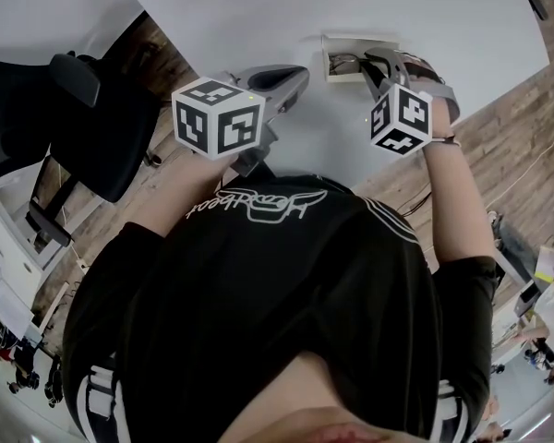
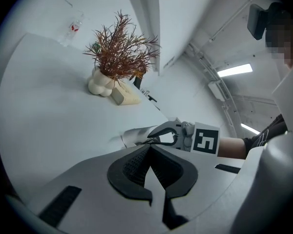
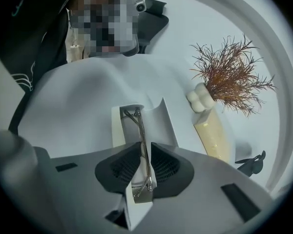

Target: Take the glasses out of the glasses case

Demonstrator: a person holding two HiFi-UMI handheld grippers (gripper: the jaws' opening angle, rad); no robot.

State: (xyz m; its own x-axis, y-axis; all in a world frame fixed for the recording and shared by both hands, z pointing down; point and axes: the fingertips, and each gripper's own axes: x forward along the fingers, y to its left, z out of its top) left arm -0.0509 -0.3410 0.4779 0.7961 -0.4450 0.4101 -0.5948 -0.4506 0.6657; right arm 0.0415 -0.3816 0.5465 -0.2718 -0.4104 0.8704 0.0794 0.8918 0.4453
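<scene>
Glasses [image 3: 141, 130] pinched in the open case [image 3: 165, 118] by the right tool [image 3: 142, 147]

The case lies on the white desk [image 3: 78, 111] with its lid tipped back, which leaves the folded metal frame reachable from above. The right tool therefore points steeply down into it, with its 2 pads closed on the frame from either side. Gripping across the folded arms probably gives the firmest hold on so thin a thing. The glasses lie in the case's tray, not yet lifted out. The left tool [image 2: 150, 147] is near the case but apart from it, jaws together on nothing, so the case is not pinned down. My guess is that a straight, gentle pull upward suits best, or the light case may come up too.
</scene>
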